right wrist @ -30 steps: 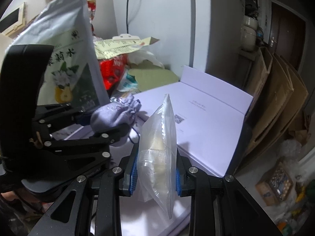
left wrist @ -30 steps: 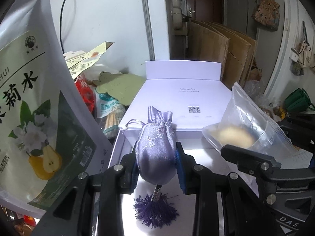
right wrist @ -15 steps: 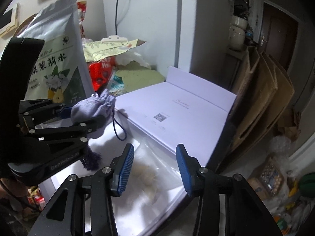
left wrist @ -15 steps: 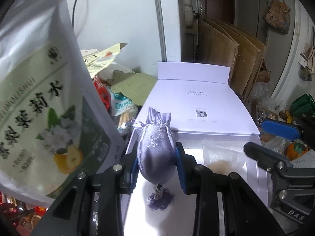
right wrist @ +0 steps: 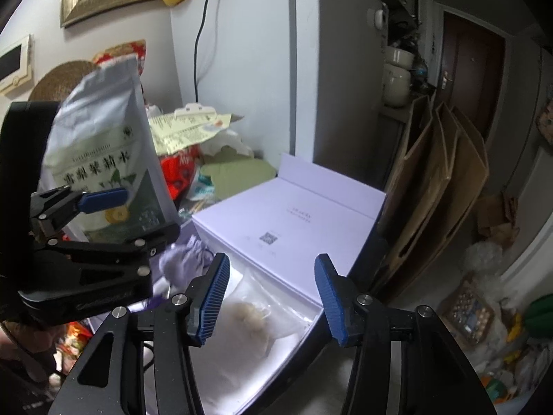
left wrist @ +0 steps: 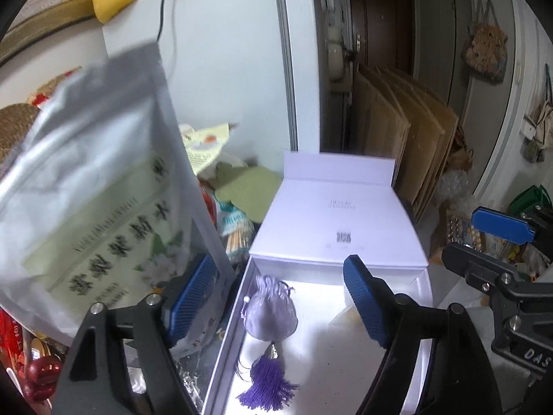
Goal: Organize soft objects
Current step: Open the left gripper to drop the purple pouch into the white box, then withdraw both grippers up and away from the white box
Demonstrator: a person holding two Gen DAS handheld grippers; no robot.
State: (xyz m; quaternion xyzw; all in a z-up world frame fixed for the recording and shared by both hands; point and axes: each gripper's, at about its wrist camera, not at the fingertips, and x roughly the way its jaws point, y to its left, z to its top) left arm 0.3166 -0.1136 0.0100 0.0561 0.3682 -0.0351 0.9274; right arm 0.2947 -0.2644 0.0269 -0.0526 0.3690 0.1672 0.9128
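A lilac satin pouch (left wrist: 271,314) with a purple tassel (left wrist: 268,385) lies inside the open white box (left wrist: 230,339). Above it my left gripper (left wrist: 280,299) has its jaws opening, with nothing pressed between the blue pads. The clear plastic bag (right wrist: 262,314) with a pale lump in it lies in the same box (right wrist: 304,325), near its right side. My right gripper (right wrist: 273,299) hangs over that bag, jaws opening and free of it. From the right wrist view the pouch (right wrist: 185,263) shows partly behind the left gripper (right wrist: 103,214).
The box's lid (left wrist: 337,221) lies flat behind it. A tall silver and green foil bag (left wrist: 93,207) stands close on the left, beside packets and clutter (left wrist: 228,204). Folded cardboard (left wrist: 404,138) leans at the right, against a white fridge wall (right wrist: 249,69).
Both grippers let go and rose: the pouch dropped from the left jaws into the box, and the plastic bag, released earlier, lies in the box under the right jaws.
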